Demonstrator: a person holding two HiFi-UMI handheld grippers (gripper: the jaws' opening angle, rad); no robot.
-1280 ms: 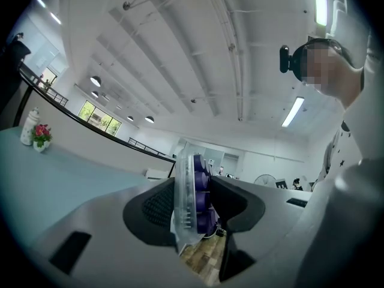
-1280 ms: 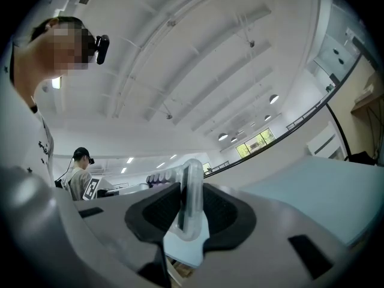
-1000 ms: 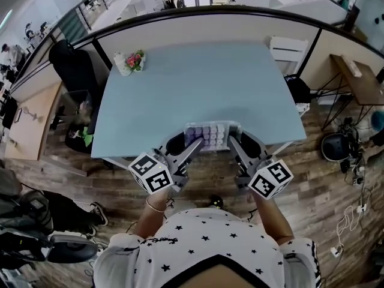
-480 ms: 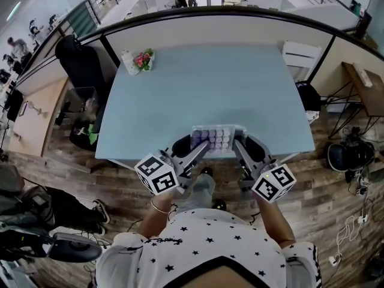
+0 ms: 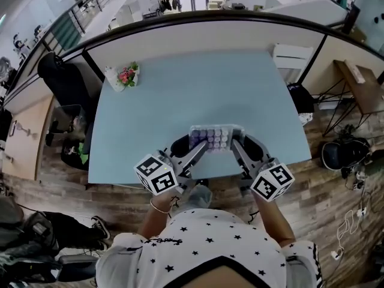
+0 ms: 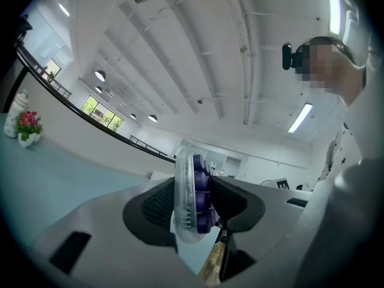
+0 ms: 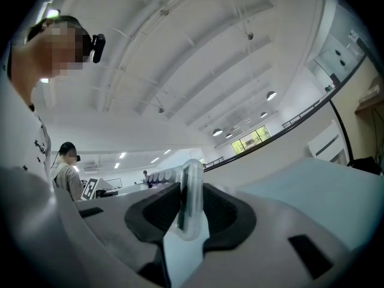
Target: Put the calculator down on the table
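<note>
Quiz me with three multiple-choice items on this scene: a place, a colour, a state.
1. Where on the light blue table does the white pot of pink flowers stand? A) far left corner B) near right corner C) centre
2. What colour are the keys of the clear plastic calculator? A) red B) purple C) green
3. How is the calculator held? A) lying free B) clamped at both ends C) pinched at one end
1 A: the head view shows it there. 2 B: purple keys show through the clear case. 3 B: the left claw and right claw each grip one end.
</note>
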